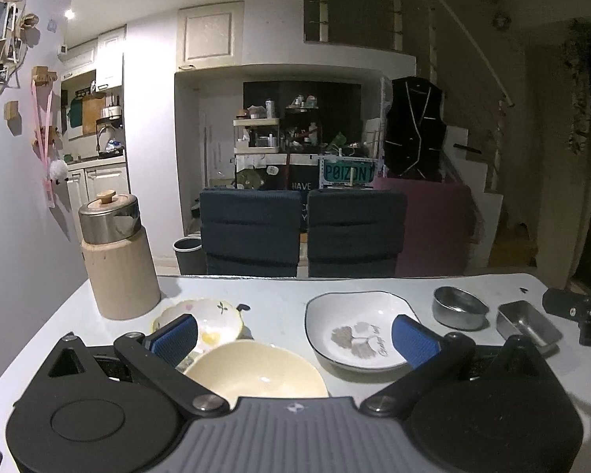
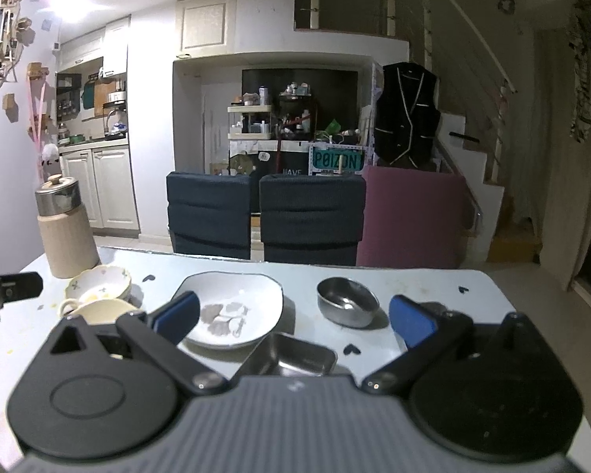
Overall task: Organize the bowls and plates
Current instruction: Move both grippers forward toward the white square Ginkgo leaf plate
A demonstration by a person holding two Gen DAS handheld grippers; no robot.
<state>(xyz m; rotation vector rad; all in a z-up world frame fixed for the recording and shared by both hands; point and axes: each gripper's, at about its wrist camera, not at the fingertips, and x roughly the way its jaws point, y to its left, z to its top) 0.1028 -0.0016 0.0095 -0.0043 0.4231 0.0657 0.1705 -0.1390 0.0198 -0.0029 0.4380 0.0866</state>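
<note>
On the white table, my left gripper (image 1: pixel 295 339) is open, its blue pads wide apart above a plain cream bowl (image 1: pixel 256 370). A flowered bowl (image 1: pixel 205 319) lies just behind it. A white leaf-print plate (image 1: pixel 354 331) lies to the right, then a round steel bowl (image 1: pixel 459 307) and a rectangular steel tray (image 1: pixel 528 323). My right gripper (image 2: pixel 295 315) is open and empty above the steel tray (image 2: pixel 291 356), with the white plate (image 2: pixel 232 307), steel bowl (image 2: pixel 346 301), flowered bowl (image 2: pixel 98 283) and cream bowl (image 2: pixel 98 311) ahead.
A beige canister with a steel lid (image 1: pixel 116 256) stands at the table's back left by the wall. Two dark chairs (image 1: pixel 303 232) stand behind the far edge. The table's right edge (image 2: pixel 504 299) drops to the floor.
</note>
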